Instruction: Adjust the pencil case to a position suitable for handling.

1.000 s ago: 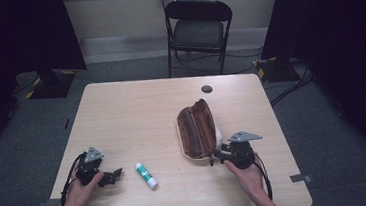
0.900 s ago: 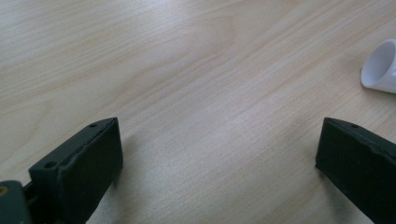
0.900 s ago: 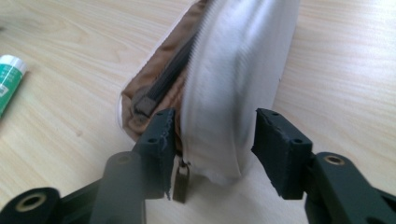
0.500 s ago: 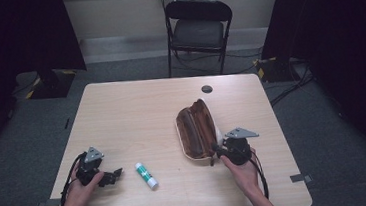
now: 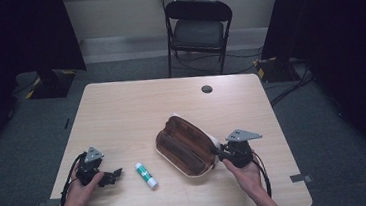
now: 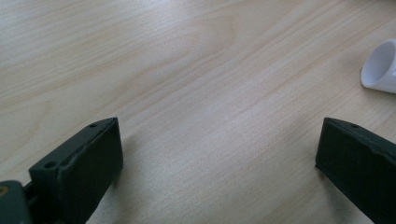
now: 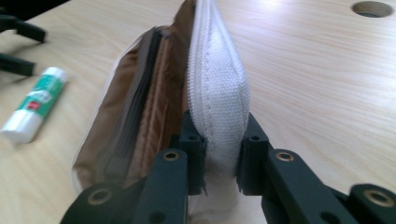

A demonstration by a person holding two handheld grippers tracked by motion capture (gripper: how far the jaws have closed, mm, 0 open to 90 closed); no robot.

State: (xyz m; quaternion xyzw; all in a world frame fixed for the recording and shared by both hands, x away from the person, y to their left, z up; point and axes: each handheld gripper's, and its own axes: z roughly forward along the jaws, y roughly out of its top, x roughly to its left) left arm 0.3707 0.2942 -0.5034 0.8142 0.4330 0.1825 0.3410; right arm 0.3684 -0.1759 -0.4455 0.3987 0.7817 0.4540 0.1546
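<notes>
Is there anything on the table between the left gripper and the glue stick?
Nothing visible. The left gripper rests open on the table, and the glue stick lies just beyond its jaws with only bare wood between them. The pouch sits farther off, clamped by the right gripper.

A brown pencil case (image 5: 184, 145) with a white canvas rim lies open on the bench (image 5: 136, 107), its near white edge pinched in the right claw (image 7: 219, 154). A green-and-white glue stick (image 5: 146, 175) lies just left of it.
</notes>
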